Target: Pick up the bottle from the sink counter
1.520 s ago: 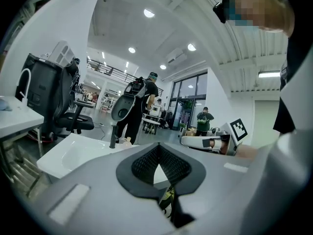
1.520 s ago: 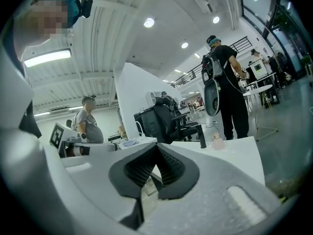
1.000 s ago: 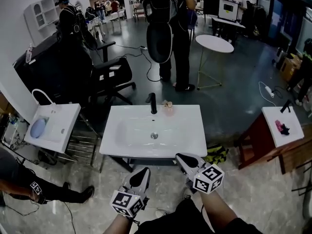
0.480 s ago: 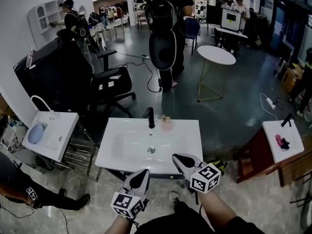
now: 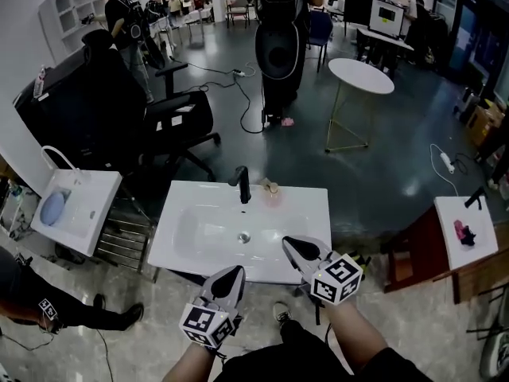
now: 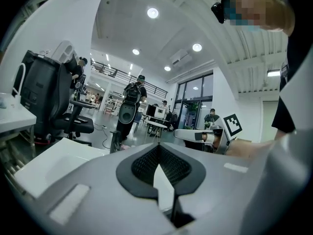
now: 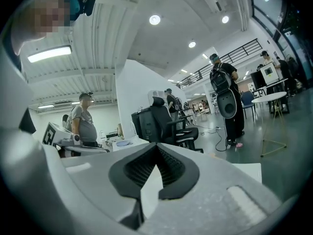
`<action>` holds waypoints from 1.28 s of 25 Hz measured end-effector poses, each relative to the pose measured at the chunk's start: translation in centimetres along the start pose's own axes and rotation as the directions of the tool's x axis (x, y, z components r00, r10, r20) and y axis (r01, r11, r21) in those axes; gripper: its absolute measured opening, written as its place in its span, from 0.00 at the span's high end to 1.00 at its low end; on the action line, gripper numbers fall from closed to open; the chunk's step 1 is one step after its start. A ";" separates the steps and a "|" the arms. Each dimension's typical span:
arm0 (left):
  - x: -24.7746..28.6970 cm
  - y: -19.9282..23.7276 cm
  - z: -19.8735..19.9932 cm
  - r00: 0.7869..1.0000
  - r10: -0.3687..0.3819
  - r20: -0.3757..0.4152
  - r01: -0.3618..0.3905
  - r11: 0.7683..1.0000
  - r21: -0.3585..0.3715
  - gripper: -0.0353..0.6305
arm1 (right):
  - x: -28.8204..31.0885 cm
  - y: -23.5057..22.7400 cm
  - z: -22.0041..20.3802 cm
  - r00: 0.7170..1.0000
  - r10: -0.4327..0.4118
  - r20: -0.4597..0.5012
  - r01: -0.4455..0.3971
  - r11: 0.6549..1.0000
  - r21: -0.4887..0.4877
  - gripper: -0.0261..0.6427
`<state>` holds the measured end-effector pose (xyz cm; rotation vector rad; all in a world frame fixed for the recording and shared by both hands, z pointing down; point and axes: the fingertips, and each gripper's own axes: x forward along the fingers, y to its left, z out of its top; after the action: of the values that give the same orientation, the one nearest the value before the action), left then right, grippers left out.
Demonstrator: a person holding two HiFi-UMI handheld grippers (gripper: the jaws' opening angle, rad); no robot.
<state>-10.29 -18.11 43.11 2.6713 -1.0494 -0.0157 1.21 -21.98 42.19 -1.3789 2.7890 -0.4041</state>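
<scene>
Right hand-held gripper (image 5: 296, 247); bottle (image 5: 273, 191) possibly pinkish

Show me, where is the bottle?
In the head view, the bottle stands at the back of the sink counter, just right of the black faucet.

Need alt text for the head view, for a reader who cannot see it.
Seen from above, a white sink counter holds a small pinkish bottle beside a black faucet at its back edge. Nearer the camera, the left gripper and right gripper point toward it, both shut and empty, well short of the bottle.
</scene>
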 end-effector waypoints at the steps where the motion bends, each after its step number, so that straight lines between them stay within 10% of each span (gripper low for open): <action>1: 0.4 0.3 -0.1 1.000 0.001 -0.005 -0.001 1.000 -0.001 0.94 | 0.4 -0.4 0.0 1.000 0.001 -0.001 -0.001 1.000 0.003 0.96; 32: 12.5 2.8 -3.2 0.996 0.086 0.008 -0.086 0.996 0.022 0.94 | 9.5 -15.7 -5.6 0.998 0.039 -0.058 -0.037 0.999 0.023 0.96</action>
<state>-2.61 -27.68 47.97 2.6454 -1.1726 0.0033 7.01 -37.28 52.27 -1.3289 2.8425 -0.4805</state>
